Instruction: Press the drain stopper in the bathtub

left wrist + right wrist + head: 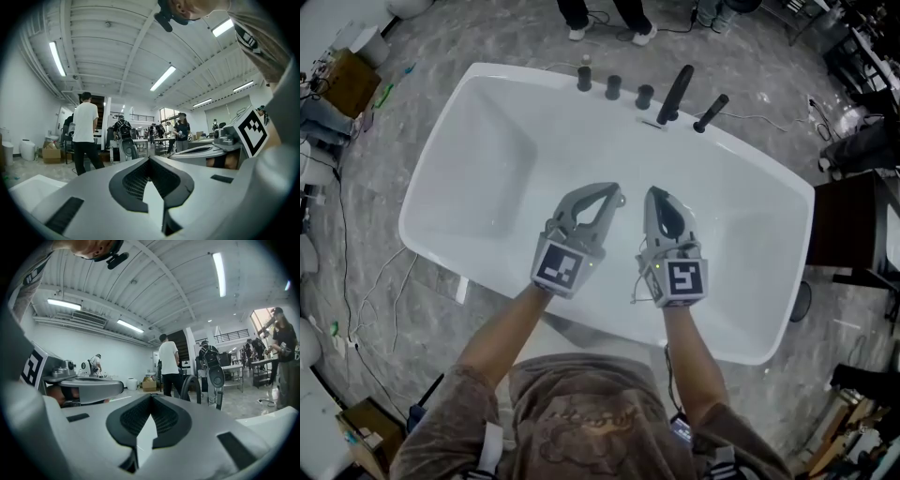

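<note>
A white bathtub (478, 159) fills the middle of the head view. No drain stopper shows in any view; the tub floor under the grippers is hidden. My left gripper (616, 195) and right gripper (652, 194) hang side by side over the tub's middle, tips pointing at the far rim. Both are shut with nothing between their fingers. In the left gripper view the left gripper (150, 159) has its jaws meeting at the tip and looks out level into the room. The right gripper (151, 397) looks the same in the right gripper view.
Black tap knobs (613, 87), a spout (675, 94) and a hand shower (710, 112) stand on the tub's far rim. Someone's feet (642, 36) are beyond it. Cables trail on the floor at left (347, 234). Dark furniture (853, 225) stands at right. A person in a white shirt (85, 131) is in the room.
</note>
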